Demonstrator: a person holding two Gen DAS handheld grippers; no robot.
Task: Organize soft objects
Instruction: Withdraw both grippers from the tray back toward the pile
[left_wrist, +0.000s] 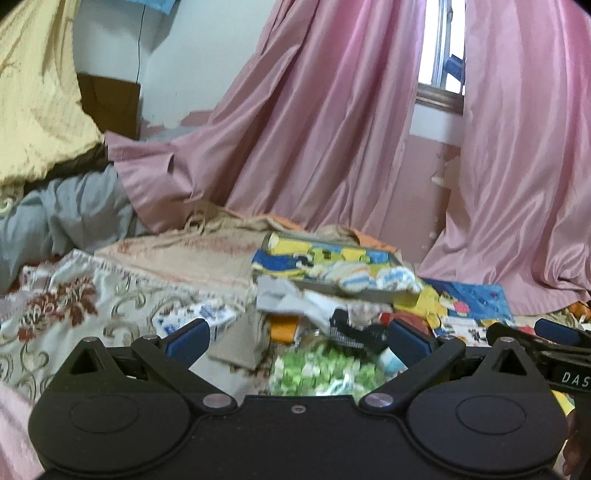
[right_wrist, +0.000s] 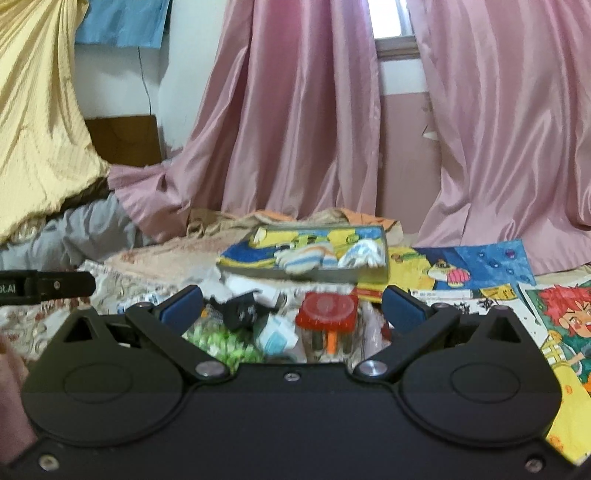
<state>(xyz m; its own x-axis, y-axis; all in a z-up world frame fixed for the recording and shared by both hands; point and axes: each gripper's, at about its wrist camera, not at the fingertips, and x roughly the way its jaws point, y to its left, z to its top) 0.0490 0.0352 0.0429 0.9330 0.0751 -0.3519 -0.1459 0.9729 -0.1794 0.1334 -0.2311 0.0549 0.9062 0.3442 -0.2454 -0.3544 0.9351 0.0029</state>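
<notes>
Both tools, left (left_wrist: 297, 341) and right (right_wrist: 293, 308), level, side by side, jaws wide and empty, above bed clutter (right_wrist: 325, 306).

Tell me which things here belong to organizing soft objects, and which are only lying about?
For the job:
- striped socks
- green-and-white soft bundle
- crumpled white cloth
- left tool and right tool, both open

Lying about:
- cartoon box
- red lid
- comic pages
- pink curtains

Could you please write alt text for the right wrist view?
The open right claw hovers over bed clutter: a red-lidded clear jar and green-patterned wrapping. Behind, striped socks lie on a cartoon-printed flat box before pink satin curtains.
</notes>
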